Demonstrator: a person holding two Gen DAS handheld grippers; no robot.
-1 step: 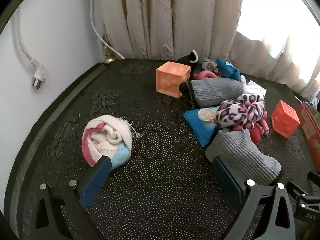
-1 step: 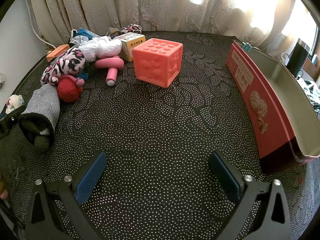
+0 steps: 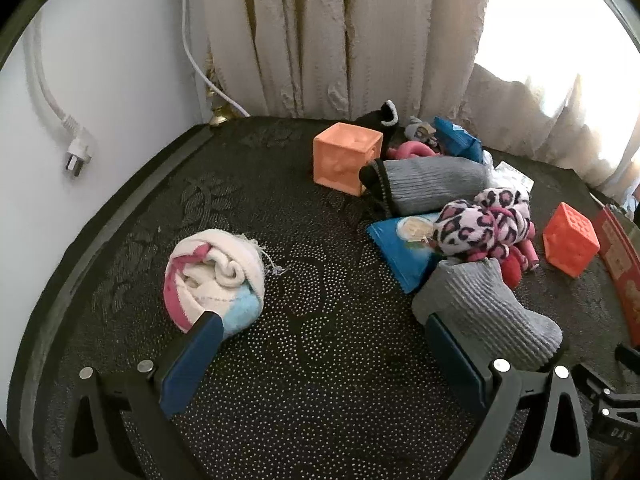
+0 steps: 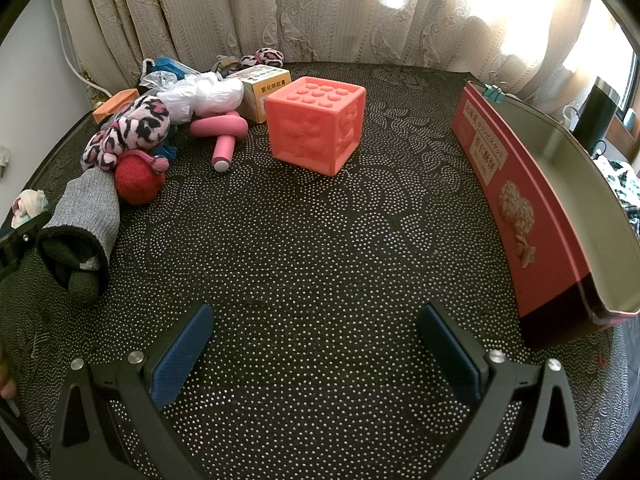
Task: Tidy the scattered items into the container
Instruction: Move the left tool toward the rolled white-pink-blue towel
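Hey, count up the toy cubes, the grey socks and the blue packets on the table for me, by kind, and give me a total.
Toy cubes: 2, the peach cube and the coral cube
Grey socks: 2, the far grey sock and the near grey sock
Blue packets: 2, the near blue packet and the far blue packet
Total: 6

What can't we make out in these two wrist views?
- Red tin, right wrist view: far end cut by the frame edge; floor hidden behind its near wall.
- Same tin, left wrist view: only a sliver at the frame edge.
- Blue packet, left wrist view: partly covered by the leopard-print plush.
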